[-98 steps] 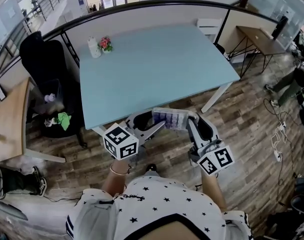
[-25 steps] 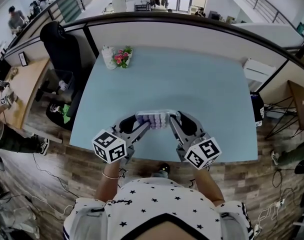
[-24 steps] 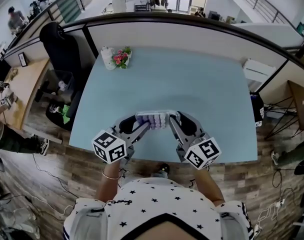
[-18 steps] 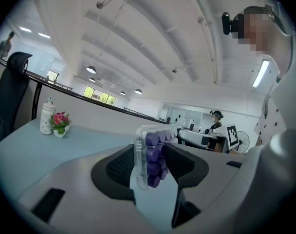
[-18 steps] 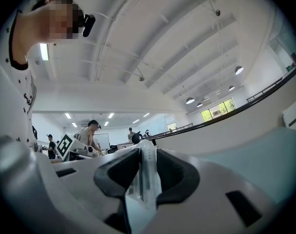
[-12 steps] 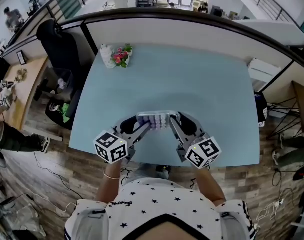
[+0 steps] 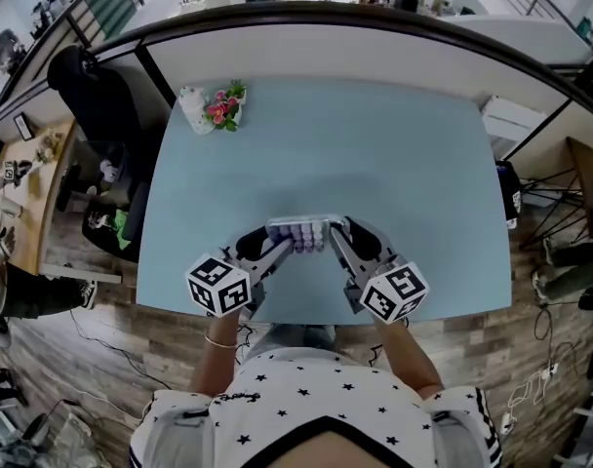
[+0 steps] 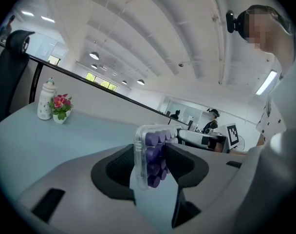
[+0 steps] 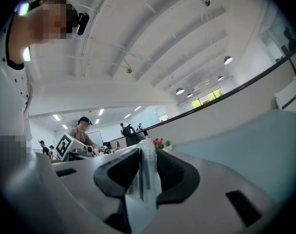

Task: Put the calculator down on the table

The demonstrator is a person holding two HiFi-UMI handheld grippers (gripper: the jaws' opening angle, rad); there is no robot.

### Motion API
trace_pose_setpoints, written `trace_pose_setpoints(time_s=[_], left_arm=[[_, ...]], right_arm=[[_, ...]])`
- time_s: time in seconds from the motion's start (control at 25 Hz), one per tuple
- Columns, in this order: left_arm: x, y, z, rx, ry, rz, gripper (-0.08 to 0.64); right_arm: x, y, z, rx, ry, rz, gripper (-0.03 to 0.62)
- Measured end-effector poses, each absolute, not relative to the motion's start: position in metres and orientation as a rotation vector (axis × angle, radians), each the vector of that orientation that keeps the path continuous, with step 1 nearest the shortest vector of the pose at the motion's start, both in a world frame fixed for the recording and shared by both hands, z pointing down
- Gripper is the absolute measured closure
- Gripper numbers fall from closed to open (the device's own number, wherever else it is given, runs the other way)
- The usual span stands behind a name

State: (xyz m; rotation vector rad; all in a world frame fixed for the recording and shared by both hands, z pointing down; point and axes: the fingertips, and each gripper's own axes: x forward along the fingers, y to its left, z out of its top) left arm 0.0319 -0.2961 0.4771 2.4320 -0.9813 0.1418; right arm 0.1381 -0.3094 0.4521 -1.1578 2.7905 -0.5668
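**A:** What sits between the jaws of the left gripper (image 8: 149,165)?

**B:** One end of the calculator (image 8: 153,152), a clear case with rows of purple keys. One dark pad presses the key side and the other the back. The jaws stand fairly wide, but they are clamped on it.

**A:** And the right gripper (image 9: 144,177)?

**B:** Its jaws pinch the other end. In the right gripper view that end shows almost edge-on, a thin pale slab squeezed between the pads.

**A:** So both carry it?

**B:** Yes. In the head view it spans the gap between the two grippers, keys turned up. The grippers angle in towards each other from either side.

**A:** Where is it against the tabletop (image 7: 375,154)?

**B:** Over the near part of the pale blue tabletop, a little in from the near edge and about mid-width. I cannot tell whether its underside touches the surface.

**A:** What else stands there?

**B:** A small pot of pink flowers (image 7: 221,107) at the far left corner, just beside a white bottle (image 7: 191,105). Both are well apart from the calculator.

**A:** And further out?

**B:** The left marker cube (image 7: 218,284) and the right marker cube (image 7: 394,292) hang at the near edge. A curved partition (image 7: 355,47) runs behind the far edge, and a black chair (image 7: 82,91) stands off to the left. The person's star-printed shirt (image 7: 306,408) fills the bottom.
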Motion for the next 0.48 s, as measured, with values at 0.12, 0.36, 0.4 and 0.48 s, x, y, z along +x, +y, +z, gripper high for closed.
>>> trace_pose_setpoints(time_s=[0.12, 0.36, 0.4, 0.48], left_arm=[[0.032, -0.299, 0.488, 2.418, -0.95, 0.155, 0.344], [0.033, -0.307, 0.513, 2.388, -0.911, 0.187, 0.342], [0.033, -0.308, 0.518, 2.382, -0.905, 0.193, 0.342], [0.033, -0.309, 0.527, 2.367, -0.892, 0.2, 0.342]], right_arm=[[0.138, -0.311, 0.463, -1.192, 2.78, -0.604, 0.497], [0.139, -0.317, 0.487, -1.247, 2.782, -0.65, 0.495], [0.139, -0.318, 0.492, -1.257, 2.784, -0.662, 0.495], [0.139, -0.319, 0.501, -1.277, 2.789, -0.686, 0.494]])
